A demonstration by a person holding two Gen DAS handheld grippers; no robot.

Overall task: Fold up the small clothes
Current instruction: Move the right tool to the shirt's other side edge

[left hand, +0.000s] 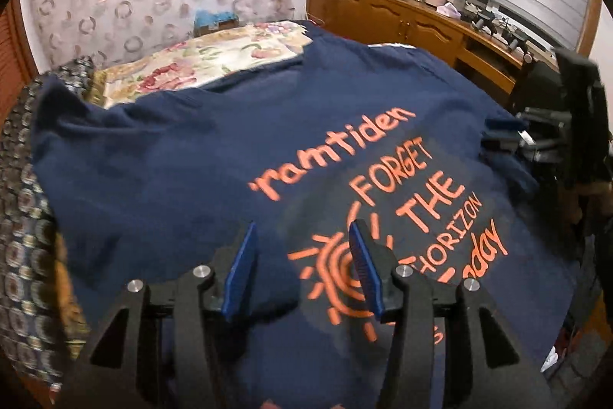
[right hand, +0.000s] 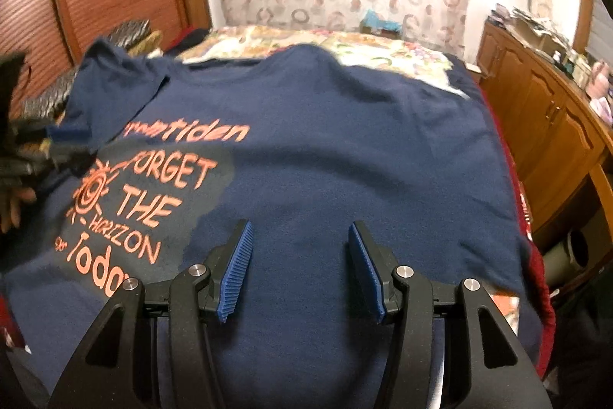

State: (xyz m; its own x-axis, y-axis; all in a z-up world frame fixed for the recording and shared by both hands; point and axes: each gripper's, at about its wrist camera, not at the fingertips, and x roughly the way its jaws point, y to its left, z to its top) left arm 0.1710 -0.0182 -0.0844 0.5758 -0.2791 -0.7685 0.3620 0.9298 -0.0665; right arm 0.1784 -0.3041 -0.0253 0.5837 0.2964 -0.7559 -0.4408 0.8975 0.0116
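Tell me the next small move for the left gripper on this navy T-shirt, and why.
Probably lower the left gripper and close it on a sleeve or side edge of the navy T-shirt to begin a fold. The shirt lies spread, print up, on the bed; both the left and the right gripper hover open above it, holding nothing.

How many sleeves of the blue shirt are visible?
1: the left sleeve lies spread at the shirt's upper left corner. The other sleeve may be hidden.
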